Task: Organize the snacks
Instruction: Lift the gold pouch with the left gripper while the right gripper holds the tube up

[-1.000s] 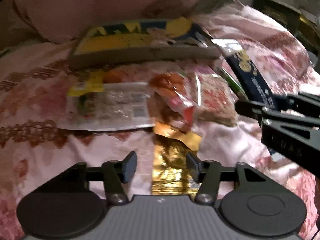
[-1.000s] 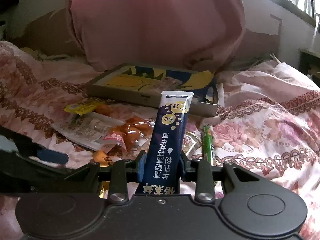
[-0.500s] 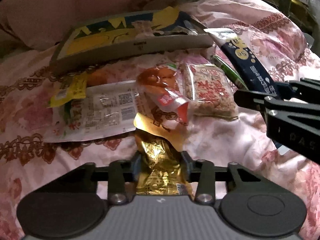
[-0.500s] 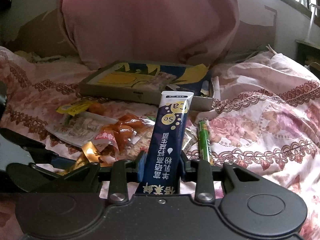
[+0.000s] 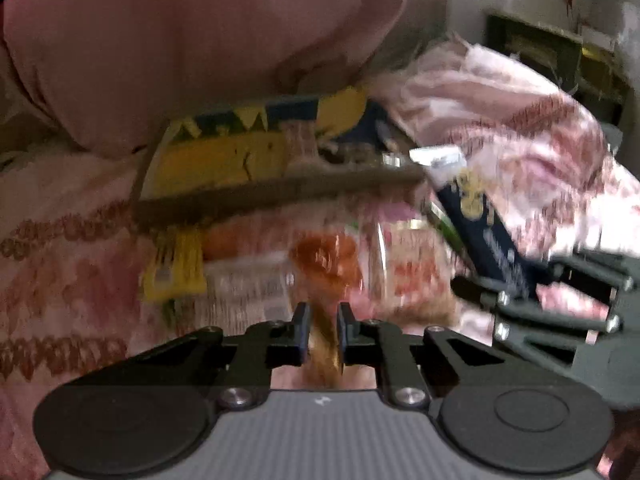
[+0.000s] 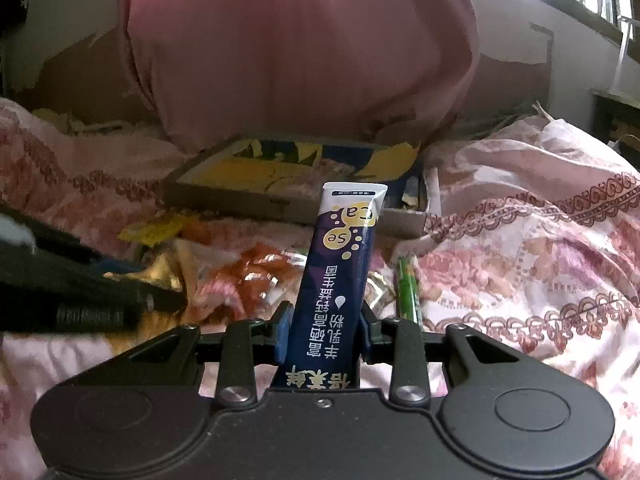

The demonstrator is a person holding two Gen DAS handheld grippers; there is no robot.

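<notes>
Closest to me, my left tool [image 5: 323,330] is clamped on a crinkled gold foil snack packet [image 5: 325,344], its long axis running straight out between the fingers. My right tool [image 6: 322,330] is clamped on a long dark blue sachet with white and yellow print [image 6: 340,280], which stands almost upright and points away from me.

Just beyond both lies the loose pile on the pink floral bedspread [image 6: 520,264]: an orange snack packet [image 6: 256,276], a thin green stick pack [image 6: 407,292], a small yellow sachet [image 5: 174,268].

Farther still, straight ahead of both tools, sits the shallow cardboard tray with a yellow and blue printed bottom [image 6: 248,204], which I judge to be the place for the snacks. My right tool seems nearer its right end. A pink pillow [image 6: 296,48] rises behind.

The left view is motion-blurred, so labels are unreadable and the gold packet's lower end is hidden.
</notes>
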